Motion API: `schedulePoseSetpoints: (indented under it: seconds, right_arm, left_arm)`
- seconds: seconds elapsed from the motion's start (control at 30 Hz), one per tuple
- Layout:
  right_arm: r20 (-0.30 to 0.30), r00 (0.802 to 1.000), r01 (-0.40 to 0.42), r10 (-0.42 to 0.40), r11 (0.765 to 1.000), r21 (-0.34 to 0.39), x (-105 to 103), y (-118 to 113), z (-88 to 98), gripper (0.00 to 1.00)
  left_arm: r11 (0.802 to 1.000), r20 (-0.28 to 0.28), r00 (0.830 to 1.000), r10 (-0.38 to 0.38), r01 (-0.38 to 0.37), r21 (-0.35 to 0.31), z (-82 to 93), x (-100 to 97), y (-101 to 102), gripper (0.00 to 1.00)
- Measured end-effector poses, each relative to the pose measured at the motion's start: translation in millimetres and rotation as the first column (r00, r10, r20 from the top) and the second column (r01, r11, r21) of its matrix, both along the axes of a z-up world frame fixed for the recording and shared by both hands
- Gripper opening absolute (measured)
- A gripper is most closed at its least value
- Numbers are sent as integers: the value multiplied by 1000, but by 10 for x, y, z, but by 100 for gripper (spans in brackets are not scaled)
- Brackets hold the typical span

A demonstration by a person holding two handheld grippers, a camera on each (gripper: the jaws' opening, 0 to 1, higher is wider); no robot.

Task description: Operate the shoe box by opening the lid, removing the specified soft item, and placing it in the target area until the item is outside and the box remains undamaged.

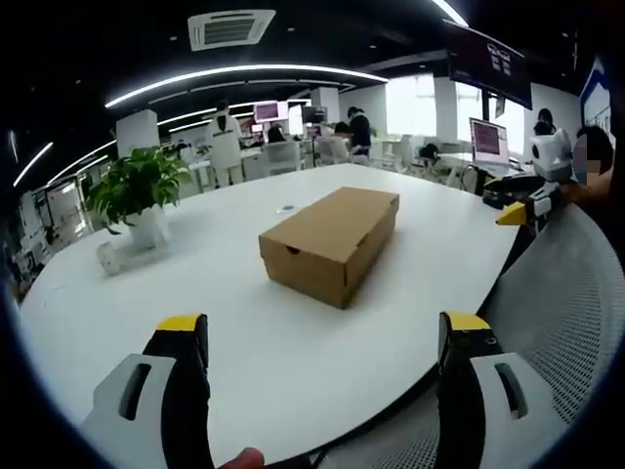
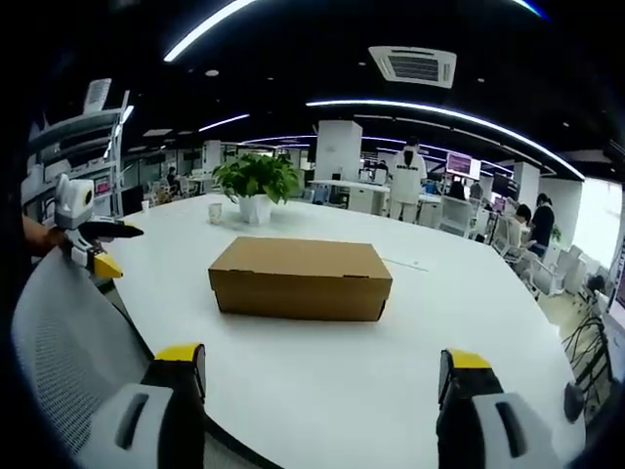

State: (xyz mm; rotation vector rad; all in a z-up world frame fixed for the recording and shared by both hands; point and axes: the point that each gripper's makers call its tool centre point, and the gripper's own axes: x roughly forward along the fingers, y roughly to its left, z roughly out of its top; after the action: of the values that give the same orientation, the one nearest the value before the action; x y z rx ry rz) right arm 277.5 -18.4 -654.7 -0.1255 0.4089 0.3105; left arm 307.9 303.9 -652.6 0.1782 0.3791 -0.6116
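shoe box (image 1: 330,241) closed on white table (image 1: 244,342); both claws open, apart.

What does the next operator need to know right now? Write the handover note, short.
Left gripper: open, holding nothing, short of the shoe box.
Right gripper: open, holding nothing, also short of the box.
The box lies shut near the middle of the white table, apart from the potted plant.
Done: nothing; lid still closed, soft item not visible.
Left: open the lid, take out the soft item, place it in the target area, without damaging the box.
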Motion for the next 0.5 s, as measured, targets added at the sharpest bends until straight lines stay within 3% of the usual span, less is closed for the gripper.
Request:
schedulePoseSetpoints:
  seconds: [0.5]
  right_arm:
    - [-7, 1000, 13, -13, 999, 30, 0, -12, 13, 100]
  left_arm:
    - [1000, 0, 1000, 2, -2, 6, 8, 1, -3, 99]
